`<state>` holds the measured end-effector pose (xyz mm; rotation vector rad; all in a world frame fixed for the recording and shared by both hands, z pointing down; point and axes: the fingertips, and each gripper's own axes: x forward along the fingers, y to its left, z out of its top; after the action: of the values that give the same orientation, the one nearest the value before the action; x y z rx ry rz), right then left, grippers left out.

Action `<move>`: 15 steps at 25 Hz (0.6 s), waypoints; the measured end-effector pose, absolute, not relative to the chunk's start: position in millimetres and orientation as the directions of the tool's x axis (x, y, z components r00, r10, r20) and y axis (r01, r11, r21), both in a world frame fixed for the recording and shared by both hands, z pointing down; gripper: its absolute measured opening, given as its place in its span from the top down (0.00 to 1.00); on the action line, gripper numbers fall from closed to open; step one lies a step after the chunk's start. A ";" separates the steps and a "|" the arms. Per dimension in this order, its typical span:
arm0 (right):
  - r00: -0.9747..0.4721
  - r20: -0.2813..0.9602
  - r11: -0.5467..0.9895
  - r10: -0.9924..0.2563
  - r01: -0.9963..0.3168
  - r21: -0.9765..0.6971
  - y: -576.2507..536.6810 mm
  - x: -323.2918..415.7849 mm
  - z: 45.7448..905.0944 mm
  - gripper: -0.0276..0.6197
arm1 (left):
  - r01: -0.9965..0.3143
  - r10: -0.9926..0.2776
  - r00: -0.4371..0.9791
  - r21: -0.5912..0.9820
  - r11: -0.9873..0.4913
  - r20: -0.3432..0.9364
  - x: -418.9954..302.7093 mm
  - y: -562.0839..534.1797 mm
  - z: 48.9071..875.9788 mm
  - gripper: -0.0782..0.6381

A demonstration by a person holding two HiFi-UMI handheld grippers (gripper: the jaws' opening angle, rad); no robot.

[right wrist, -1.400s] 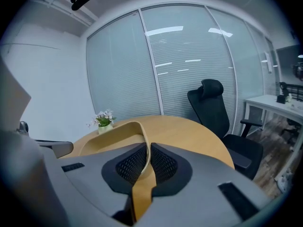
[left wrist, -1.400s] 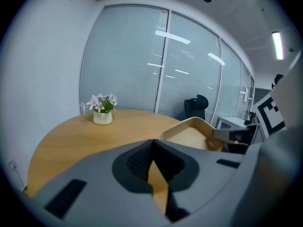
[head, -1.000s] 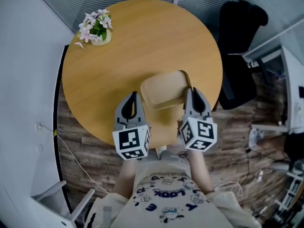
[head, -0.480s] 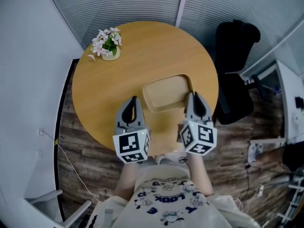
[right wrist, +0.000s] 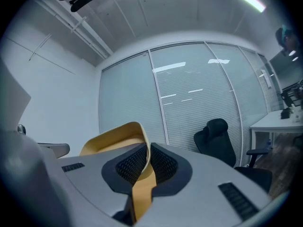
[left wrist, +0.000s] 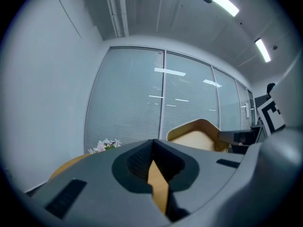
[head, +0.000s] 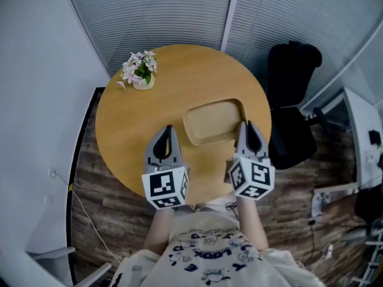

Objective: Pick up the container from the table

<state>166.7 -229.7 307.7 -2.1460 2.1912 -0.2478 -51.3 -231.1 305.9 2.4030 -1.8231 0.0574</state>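
Observation:
The container (head: pixel 214 121) is a shallow tan tray with rounded corners, over the near right part of the round wooden table (head: pixel 179 76). My right gripper (head: pixel 246 126) is shut on its right rim; in the right gripper view the rim (right wrist: pixel 113 138) runs between the jaws (right wrist: pixel 144 160), with wall and window behind it. My left gripper (head: pixel 166 130) is shut and holds nothing, a little left of the tray and apart from it. In the left gripper view the tray (left wrist: pixel 199 138) shows to the right of the left gripper (left wrist: pixel 151 148).
A small pot of pink flowers (head: pixel 140 70) stands at the table's far left edge. A black office chair (head: pixel 290 100) is to the right of the table, with a white desk (head: pixel 362 130) beyond it. Blinds cover the glass wall behind.
The head view has drawn back, so the table looks smaller and sits lower in the frame. Both grippers and the tray keep their places relative to each other.

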 end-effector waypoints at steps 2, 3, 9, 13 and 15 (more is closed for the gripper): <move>-0.025 0.054 0.016 -0.998 -0.987 -0.159 -229.4 168.7 302.8 0.91 | -0.961 -0.957 0.275 0.071 -0.269 0.091 -48.8 -231.0 299.7 0.89; -0.025 0.048 0.017 -0.999 -0.987 -0.158 -229.4 169.6 300.5 0.91 | -0.960 -0.957 0.276 0.069 -0.271 0.085 -47.6 -231.3 297.0 0.89; -0.025 0.036 0.019 -0.999 -0.988 -0.150 -231.5 171.4 292.3 0.91 | -0.959 -0.957 0.281 0.062 -0.277 0.066 -44.2 -235.2 286.7 0.89; -0.029 0.032 0.024 -0.999 -0.988 -0.150 -231.0 170.7 291.1 0.91 | -0.958 -0.958 0.283 0.060 -0.280 0.054 -43.0 -234.9 281.9 0.89; -0.031 0.033 0.026 -0.999 -0.989 -0.148 -231.1 169.9 291.0 0.91 | -0.958 -0.958 0.282 0.062 -0.279 0.052 -43.2 -234.6 281.1 0.89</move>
<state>169.9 -231.1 291.0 -2.1289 2.1911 -0.1981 -43.2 -234.6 281.1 2.4497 -1.8354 0.0068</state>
